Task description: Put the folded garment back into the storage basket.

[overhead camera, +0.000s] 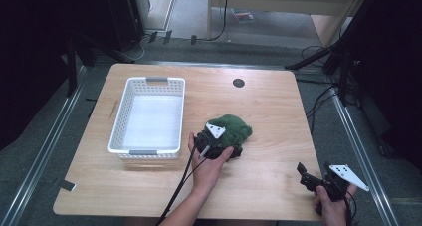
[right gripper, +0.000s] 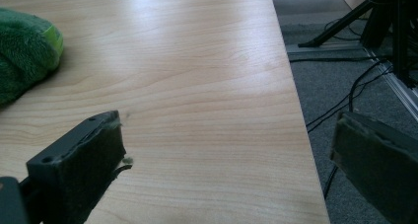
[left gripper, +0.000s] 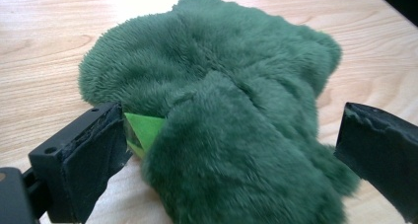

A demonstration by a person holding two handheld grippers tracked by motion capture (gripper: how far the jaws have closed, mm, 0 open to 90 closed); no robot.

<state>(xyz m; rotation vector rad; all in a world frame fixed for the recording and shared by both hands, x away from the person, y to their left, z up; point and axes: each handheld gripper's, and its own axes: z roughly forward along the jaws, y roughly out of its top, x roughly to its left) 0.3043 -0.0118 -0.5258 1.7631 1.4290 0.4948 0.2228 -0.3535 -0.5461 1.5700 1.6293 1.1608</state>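
A dark green plush toy (overhead camera: 238, 128) lies on the wooden table near its middle, right of a white basket (overhead camera: 145, 154). My left gripper (overhead camera: 219, 142) rests against the toy's near side, held by a hand. In the left gripper view this gripper (left gripper: 231, 130) is open, its jaws standing either side of the plush toy (left gripper: 222, 86), and a light green patch (left gripper: 143, 128) shows beside the left jaw. My right gripper (overhead camera: 307, 178) is open over the table's near right corner. In the right gripper view it (right gripper: 226, 135) holds nothing, and the plush toy (right gripper: 24, 51) lies far left.
The white basket has perforated walls and nothing inside. A dark round cable hole (overhead camera: 238, 82) sits in the table's far side. The table's right edge (right gripper: 300, 135) drops to grey floor with cables (right gripper: 345, 105) and black stand legs (overhead camera: 318, 56).
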